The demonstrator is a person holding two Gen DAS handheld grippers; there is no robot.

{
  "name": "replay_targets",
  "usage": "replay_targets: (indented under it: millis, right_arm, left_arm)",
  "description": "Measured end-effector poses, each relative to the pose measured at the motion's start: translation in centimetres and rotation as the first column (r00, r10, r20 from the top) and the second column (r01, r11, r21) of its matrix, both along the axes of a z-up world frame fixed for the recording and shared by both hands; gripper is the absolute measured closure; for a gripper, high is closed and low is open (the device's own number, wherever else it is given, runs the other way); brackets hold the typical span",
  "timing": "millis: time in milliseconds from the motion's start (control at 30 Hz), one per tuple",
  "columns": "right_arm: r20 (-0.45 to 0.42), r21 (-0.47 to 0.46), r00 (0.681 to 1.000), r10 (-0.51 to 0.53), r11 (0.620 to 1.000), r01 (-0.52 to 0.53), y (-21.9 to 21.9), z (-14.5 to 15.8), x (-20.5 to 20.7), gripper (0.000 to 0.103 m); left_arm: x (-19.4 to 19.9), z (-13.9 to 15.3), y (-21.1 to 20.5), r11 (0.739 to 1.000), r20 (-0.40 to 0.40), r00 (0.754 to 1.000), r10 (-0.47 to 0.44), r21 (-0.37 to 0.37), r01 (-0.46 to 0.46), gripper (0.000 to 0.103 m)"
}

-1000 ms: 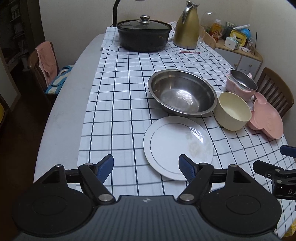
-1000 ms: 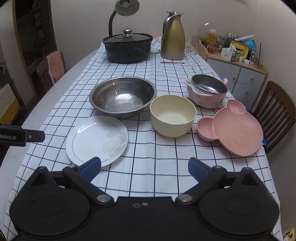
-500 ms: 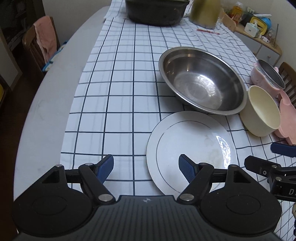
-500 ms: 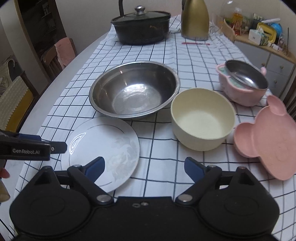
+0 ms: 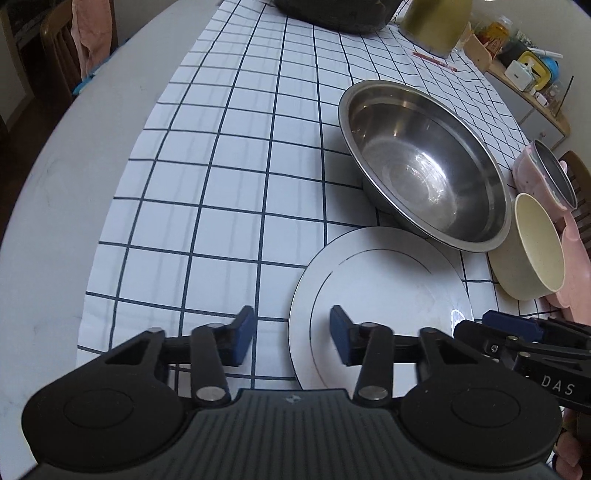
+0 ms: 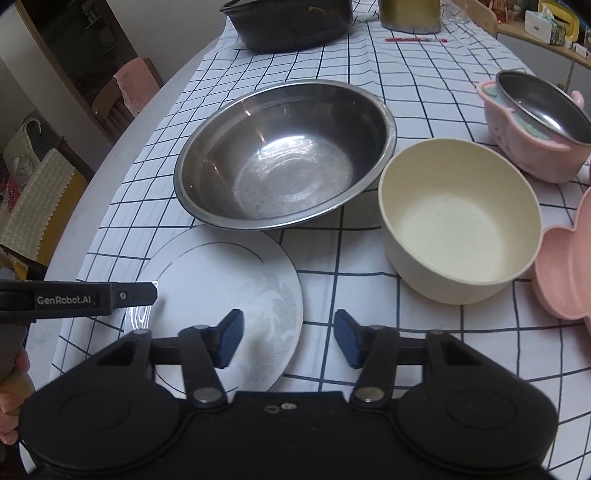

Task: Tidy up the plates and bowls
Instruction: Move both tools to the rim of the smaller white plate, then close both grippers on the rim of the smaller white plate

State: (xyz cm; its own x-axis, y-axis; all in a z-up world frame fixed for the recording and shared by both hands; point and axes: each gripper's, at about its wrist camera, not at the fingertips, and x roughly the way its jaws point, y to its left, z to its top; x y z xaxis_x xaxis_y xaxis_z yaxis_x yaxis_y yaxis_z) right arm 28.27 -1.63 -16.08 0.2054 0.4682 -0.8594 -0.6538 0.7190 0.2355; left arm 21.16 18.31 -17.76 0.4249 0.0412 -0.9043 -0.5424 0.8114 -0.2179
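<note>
A white plate [image 5: 384, 291] [image 6: 221, 280] lies flat on the checked cloth at the near edge. My left gripper [image 5: 291, 341] is open, straddling the plate's left rim. My right gripper [image 6: 288, 341] is open, straddling its right rim; neither holds it. Behind the plate sits a large steel bowl [image 5: 424, 162] [image 6: 284, 155]. A cream bowl [image 5: 535, 247] [image 6: 461, 225] stands to its right. A pink bear-shaped plate [image 6: 565, 273] and a pink bowl holding a small steel bowl [image 6: 535, 122] lie further right.
A black lidded pot [image 6: 291, 22] and a gold kettle [image 5: 436, 22] stand at the table's far end, with a red pen [image 6: 415, 38] beside them. Chairs stand on the left [image 5: 85, 48]. A cabinet with clutter [image 5: 528, 77] is at the far right.
Both grippers have moved forward and down toward the white plate and now flank its rims. Both have narrowed a little but stay open.
</note>
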Motion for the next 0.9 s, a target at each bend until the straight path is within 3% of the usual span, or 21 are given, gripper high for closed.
replay_targets:
  millis: [267, 433, 667, 900]
  right_arm:
    - [-0.089, 0.040, 0.996, -0.029, 0.999, 0.033, -0.5, -0.5, 0.8, 0.079]
    - [-0.111, 0.043, 0.992, -0.053, 0.997, 0.058, -0.7, -0.7, 1.1, 0.086]
    - [-0.164, 0.062, 0.983, -0.085, 0.993, 0.096, -1.6, -1.3, 1.6, 0.095]
    - [-0.147, 0.060, 0.986, -0.083, 0.994, 0.092, -1.6, -1.1, 0.9, 0.095]
  left_arm:
    - [-0.7, -0.4, 1.3, 0.996, 0.027, 0.999, 0.042, -0.082, -0.039, 0.077]
    - [-1.0, -0.5, 1.8, 0.989, 0.046, 0.998, 0.049, -0.140, -0.042, 0.087]
    - [-1.3, -0.5, 1.9, 0.987, 0.065, 0.997, 0.051, -0.157, -0.040, 0.092]
    - [-2.1, 0.1, 1.7, 0.988, 0.094, 0.994, 0.053, -0.151, -0.038, 0.092]
